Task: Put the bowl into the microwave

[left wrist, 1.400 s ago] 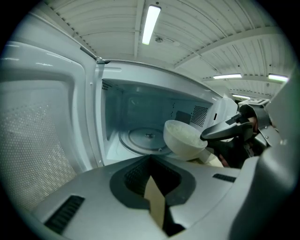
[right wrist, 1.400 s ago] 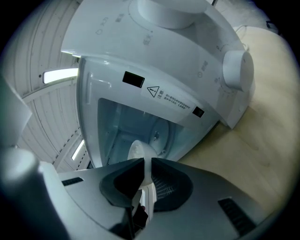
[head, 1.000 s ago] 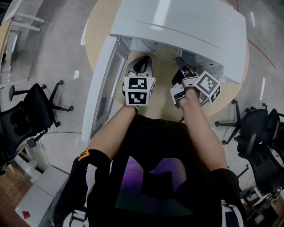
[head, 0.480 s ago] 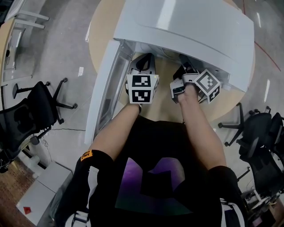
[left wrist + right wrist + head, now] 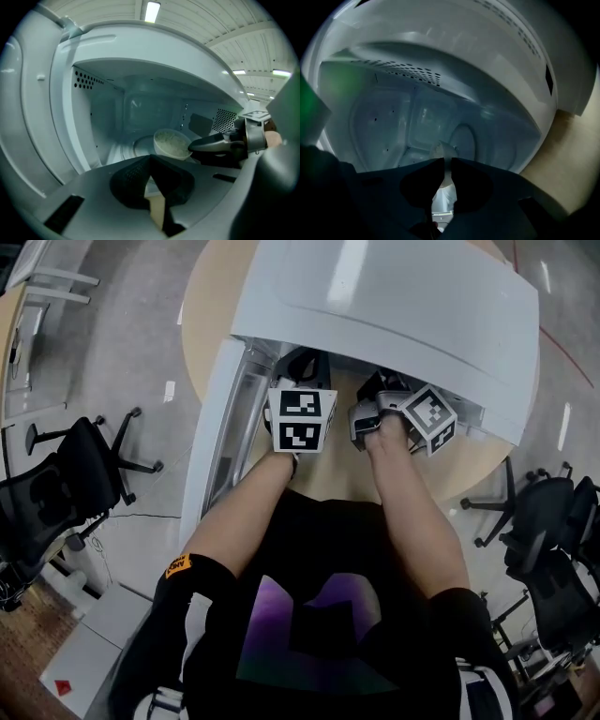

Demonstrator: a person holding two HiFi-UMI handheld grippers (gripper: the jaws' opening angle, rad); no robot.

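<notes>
White microwave (image 5: 394,306) stands on the desk (image 5: 199,324), its door (image 5: 211,437) open at the frame's left. The right hand-held gripper (image 5: 446,161) is clamped on the rim of the bowl (image 5: 171,143), which is inside the cavity, mid-frame, tilted, low over the turntable (image 5: 129,149). The left hand-held gripper (image 5: 150,160) is clenched on nothing at the opening. Best now: level the bowl, settle it centrally, then release and back straight out.

No word or number can be read. The yellow patch (image 5: 176,566) on the sleeve (image 5: 208,589) bears print too small to make out (the red diamond sticker (image 5: 56,691) on the grey box (image 5: 98,648) likewise).
</notes>
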